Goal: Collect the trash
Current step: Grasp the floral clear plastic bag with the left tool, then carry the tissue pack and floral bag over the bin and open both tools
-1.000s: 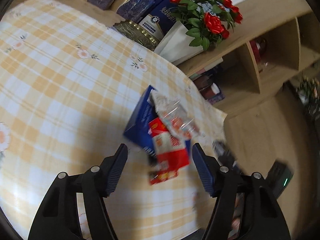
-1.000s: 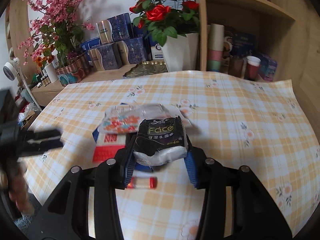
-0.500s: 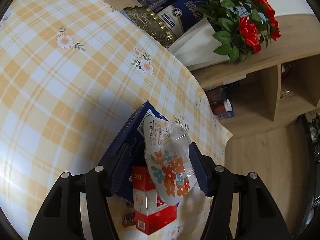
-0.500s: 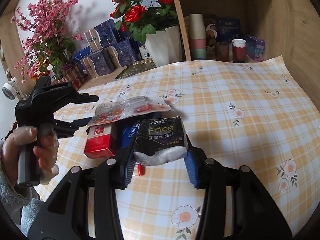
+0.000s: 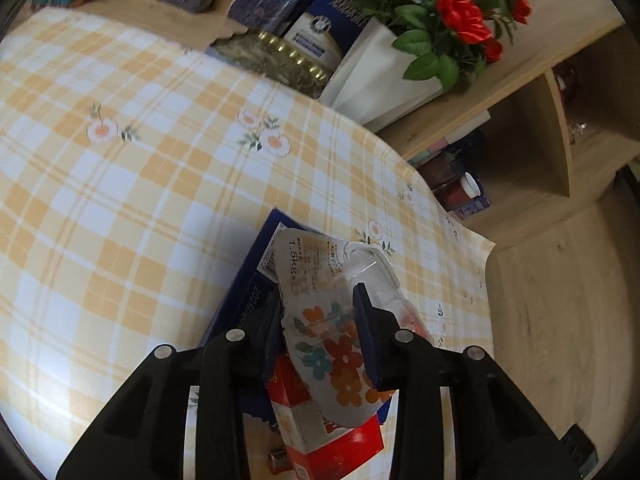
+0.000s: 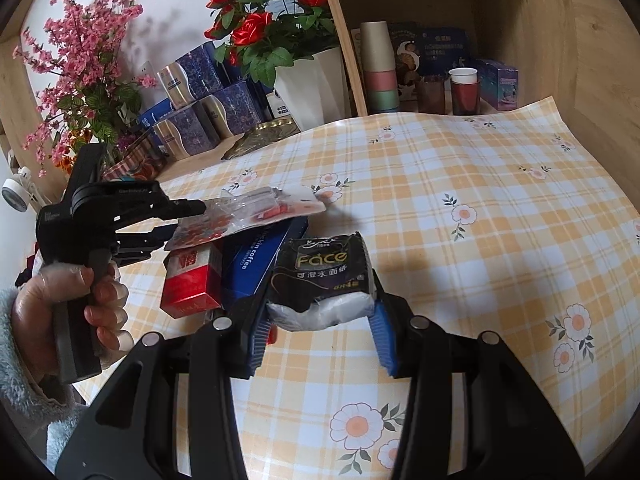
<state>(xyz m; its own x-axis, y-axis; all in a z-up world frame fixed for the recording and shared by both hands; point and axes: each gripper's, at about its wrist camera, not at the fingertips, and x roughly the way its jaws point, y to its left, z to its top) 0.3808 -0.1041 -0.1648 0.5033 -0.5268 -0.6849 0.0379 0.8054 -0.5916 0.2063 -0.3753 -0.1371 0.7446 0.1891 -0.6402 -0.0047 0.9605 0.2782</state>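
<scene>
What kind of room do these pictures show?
Most likely a home living or dining room: a table under a checked flowery tablecloth, a white pot of red roses, and a wooden shelf holding cups and boxes.

**Both grippers engaged, left one closing**

The left gripper (image 5: 318, 316) pointed steeply downward, its jaws closing with a clear flower-printed wrapper (image 5: 332, 344) between them; the two black fingers (image 5: 262, 332) stood against the wrapper's sides. In the right wrist view a bare hand (image 6: 68, 312) wrapped around that gripper's black handle, a fluffy pale sleeve (image 6: 24, 384) covering the wrist. The right gripper (image 6: 320, 312) also tilted downward, its jaws clamped on a black tissue pack (image 6: 324, 276) that sat squarely between the blue pads (image 6: 382, 336), bulging slightly beyond them.
</scene>
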